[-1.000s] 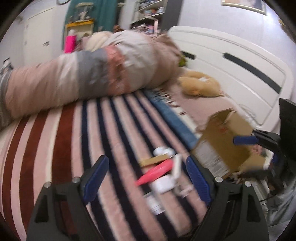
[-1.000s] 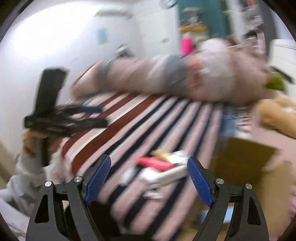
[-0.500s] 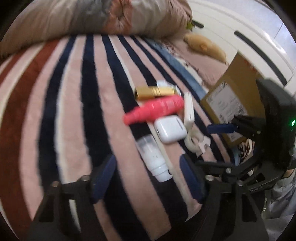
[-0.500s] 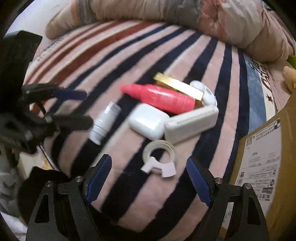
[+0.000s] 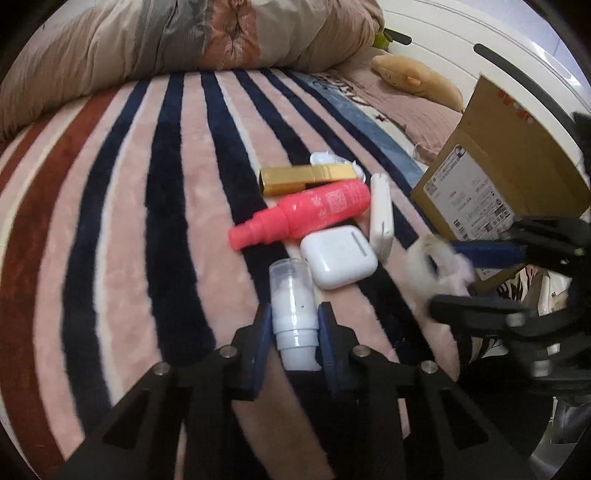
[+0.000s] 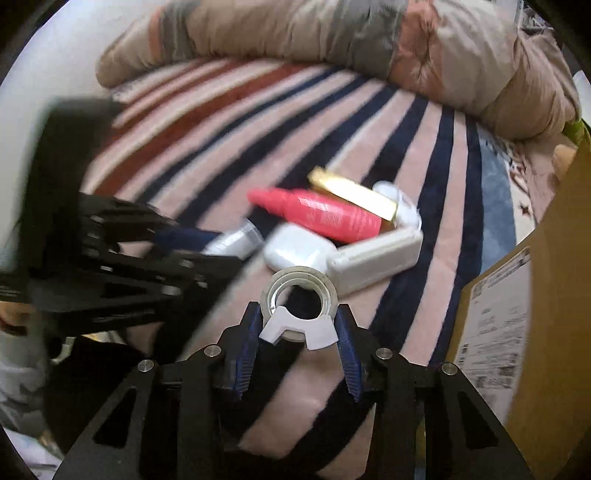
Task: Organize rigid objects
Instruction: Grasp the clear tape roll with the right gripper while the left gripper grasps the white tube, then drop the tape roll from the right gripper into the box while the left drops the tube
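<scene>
Small objects lie in a pile on a striped blanket (image 5: 122, 206). My left gripper (image 5: 294, 325) is shut on a clear white pump bottle (image 5: 293, 295); it also shows in the right wrist view (image 6: 236, 240). My right gripper (image 6: 299, 325) is shut on a clear tape roll with a white cutter (image 6: 300, 306), seen blurred in the left wrist view (image 5: 432, 266). Beyond lie a pink bottle (image 5: 306, 214), a gold box (image 5: 306, 179), a white earbud case (image 5: 338, 256) and a flat white case (image 5: 381, 218).
An open cardboard box (image 5: 495, 177) stands at the right, also in the right wrist view (image 6: 535, 314). A rolled duvet (image 5: 184, 48) lies along the far side. A plush toy (image 5: 417, 79) and a white headboard (image 5: 480, 22) are at the back right.
Both grippers came down onto the pile and closed: the left on the pump bottle, the right on the tape roll. The tape roll has lifted off the blanket.
</scene>
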A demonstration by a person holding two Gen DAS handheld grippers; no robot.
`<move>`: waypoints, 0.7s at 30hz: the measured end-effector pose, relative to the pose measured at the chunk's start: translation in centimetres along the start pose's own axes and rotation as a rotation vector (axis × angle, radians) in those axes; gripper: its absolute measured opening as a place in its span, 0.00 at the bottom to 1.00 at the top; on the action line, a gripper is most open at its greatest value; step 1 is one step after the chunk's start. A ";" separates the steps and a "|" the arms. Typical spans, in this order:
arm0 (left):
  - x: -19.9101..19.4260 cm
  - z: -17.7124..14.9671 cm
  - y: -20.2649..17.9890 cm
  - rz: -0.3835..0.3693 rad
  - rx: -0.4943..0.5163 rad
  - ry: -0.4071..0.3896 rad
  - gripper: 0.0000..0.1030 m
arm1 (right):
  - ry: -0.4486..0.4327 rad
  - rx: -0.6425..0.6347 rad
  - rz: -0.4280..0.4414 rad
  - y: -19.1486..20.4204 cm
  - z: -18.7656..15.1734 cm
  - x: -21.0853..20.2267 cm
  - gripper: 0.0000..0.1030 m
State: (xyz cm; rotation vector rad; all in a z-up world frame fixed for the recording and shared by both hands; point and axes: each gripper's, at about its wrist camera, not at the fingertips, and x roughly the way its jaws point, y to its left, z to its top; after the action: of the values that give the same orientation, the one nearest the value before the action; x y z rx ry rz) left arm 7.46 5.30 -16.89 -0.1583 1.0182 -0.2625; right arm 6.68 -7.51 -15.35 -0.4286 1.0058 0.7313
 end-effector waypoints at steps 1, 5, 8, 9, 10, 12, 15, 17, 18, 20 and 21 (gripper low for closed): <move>-0.8 0.3 -0.2 0.007 0.011 -0.018 0.22 | -0.032 0.005 0.010 0.1 0.2 -1.4 0.35; -5.4 2.2 -1.8 0.037 0.065 -0.101 0.22 | -0.153 0.001 0.016 -0.5 0.7 -7.0 0.35; -9.1 4.1 -4.6 0.016 0.145 -0.163 0.22 | -0.245 0.018 -0.001 -2.5 0.5 -11.9 0.35; -10.4 5.0 -6.2 -0.003 0.185 -0.185 0.22 | -0.274 0.031 -0.015 -3.7 0.2 -13.6 0.35; -11.2 5.6 -7.5 -0.015 0.216 -0.200 0.22 | -0.293 0.043 -0.030 -4.6 -0.1 -14.9 0.35; -12.4 7.2 -10.7 -0.051 0.294 -0.224 0.22 | -0.323 0.079 -0.067 -7.1 -1.2 -17.4 0.35; -12.2 10.1 -16.9 -0.097 0.410 -0.226 0.22 | -0.311 0.130 -0.126 -11.1 -3.1 -19.3 0.35; -10.6 11.6 -20.0 -0.108 0.457 -0.196 0.22 | -0.289 0.165 -0.155 -13.7 -4.1 -19.5 0.35; -9.8 12.1 -21.0 -0.125 0.470 -0.169 0.22 | -0.271 0.183 -0.164 -14.9 -4.8 -19.3 0.35; -7.1 13.1 -23.4 -0.143 0.497 -0.100 0.22 | -0.237 0.204 -0.170 -16.8 -5.6 -18.4 0.35; -5.7 13.5 -24.3 -0.131 0.511 -0.063 0.22 | -0.227 0.240 -0.158 -17.5 -6.0 -17.8 0.35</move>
State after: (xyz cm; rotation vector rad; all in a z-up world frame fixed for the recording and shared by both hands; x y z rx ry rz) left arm 12.73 -16.22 0.89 0.2297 0.8507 -0.6236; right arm 9.83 -29.67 -2.68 -0.2078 0.8230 0.4974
